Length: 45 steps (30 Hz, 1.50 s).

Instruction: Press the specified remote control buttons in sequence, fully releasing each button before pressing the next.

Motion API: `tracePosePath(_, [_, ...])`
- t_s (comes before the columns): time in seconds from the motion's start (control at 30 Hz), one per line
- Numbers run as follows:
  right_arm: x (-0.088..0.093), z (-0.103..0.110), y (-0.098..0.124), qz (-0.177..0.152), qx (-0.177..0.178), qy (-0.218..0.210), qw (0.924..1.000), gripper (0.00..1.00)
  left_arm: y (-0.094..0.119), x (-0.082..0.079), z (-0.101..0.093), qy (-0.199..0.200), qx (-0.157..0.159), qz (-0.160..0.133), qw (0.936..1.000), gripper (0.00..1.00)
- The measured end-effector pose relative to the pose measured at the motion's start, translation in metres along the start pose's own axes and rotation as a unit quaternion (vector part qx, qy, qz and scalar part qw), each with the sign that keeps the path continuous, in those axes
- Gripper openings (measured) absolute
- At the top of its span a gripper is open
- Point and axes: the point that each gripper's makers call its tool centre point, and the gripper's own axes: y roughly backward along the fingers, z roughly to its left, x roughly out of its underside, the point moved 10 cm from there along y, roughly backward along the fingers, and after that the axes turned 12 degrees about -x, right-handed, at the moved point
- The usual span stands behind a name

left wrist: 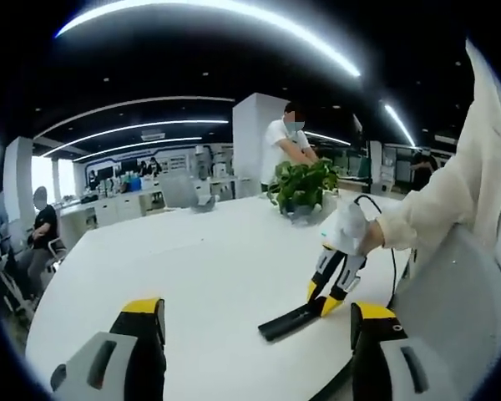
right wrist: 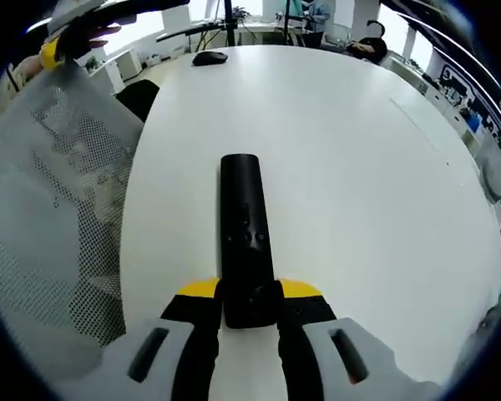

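A slim black remote control [right wrist: 241, 225] lies lengthwise on the white table [right wrist: 359, 167], buttons facing up. My right gripper [right wrist: 250, 294] is shut on its near end, with a yellow-tipped jaw pressed against each side. In the left gripper view the same remote [left wrist: 288, 319] rests near the table's edge, and a hand holds the right gripper [left wrist: 327, 299] down onto its end. My left gripper [left wrist: 257, 309] hovers above the table with its jaws wide apart and nothing between them.
A potted green plant [left wrist: 303, 187] stands further along the table, with a person behind it. A computer mouse [right wrist: 210, 58] lies at the far end. A grey mesh chair [right wrist: 50, 209] crowds the table's left edge. Other people sit at desks beyond.
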Motion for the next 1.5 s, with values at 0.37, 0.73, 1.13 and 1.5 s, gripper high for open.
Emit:
tracePosePath(0.37, [-0.006,-0.029,0.004,0.011,0.007,-0.006,0.9999,0.25,0.0,-0.001,0.003,0.006,-0.012,-0.004,0.9999,0.96])
tracePosePath(0.73, [-0.013,-0.053,0.006,0.031,0.005,0.013,0.9994,0.25,-0.001,0.001,0.004,0.01,-0.015,0.005,0.9998,0.96])
tracePosePath(1.13, [-0.024,-0.083,0.008,0.051,0.006,0.031,0.9982,0.25,-0.002,0.004,0.005,0.012,-0.017,0.016,0.9997,0.96])
tracePosePath(1.5, [-0.033,-0.108,0.009,0.054,-0.004,0.036,0.9979,0.25,-0.005,0.007,0.004,0.013,-0.009,0.031,0.9994,0.95])
